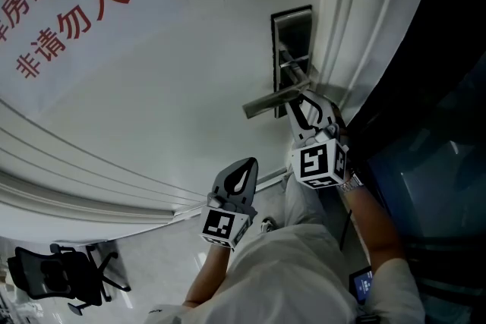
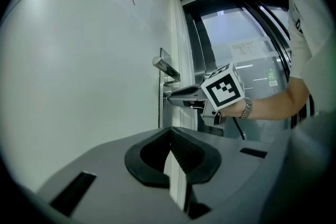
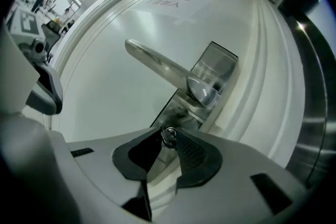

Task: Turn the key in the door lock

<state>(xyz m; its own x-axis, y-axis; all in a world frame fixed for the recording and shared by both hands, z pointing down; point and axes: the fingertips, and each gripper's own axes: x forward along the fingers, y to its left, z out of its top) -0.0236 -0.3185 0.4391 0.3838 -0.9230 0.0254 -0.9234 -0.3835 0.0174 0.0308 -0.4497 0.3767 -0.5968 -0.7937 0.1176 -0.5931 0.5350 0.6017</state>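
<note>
The white door's steel lock plate (image 1: 292, 34) carries a lever handle (image 1: 272, 101) that sticks out to the left. In the right gripper view the handle (image 3: 157, 63) sits above a small metal key (image 3: 168, 137) in the plate's lower part. My right gripper (image 3: 167, 136) is shut on the key, its tips pinching the key head. In the head view this gripper (image 1: 301, 101) reaches the plate just under the handle. My left gripper (image 1: 244, 165) hangs lower left, away from the door, shut with nothing held. From the left gripper view (image 2: 170, 134) I see the right gripper (image 2: 181, 96) at the lock.
Red characters (image 1: 57, 19) are printed on the door. The white door frame (image 1: 357, 19) runs right of the lock, with dark glass (image 1: 448, 133) beyond it. A black office chair (image 1: 64, 273) stands on the floor at lower left.
</note>
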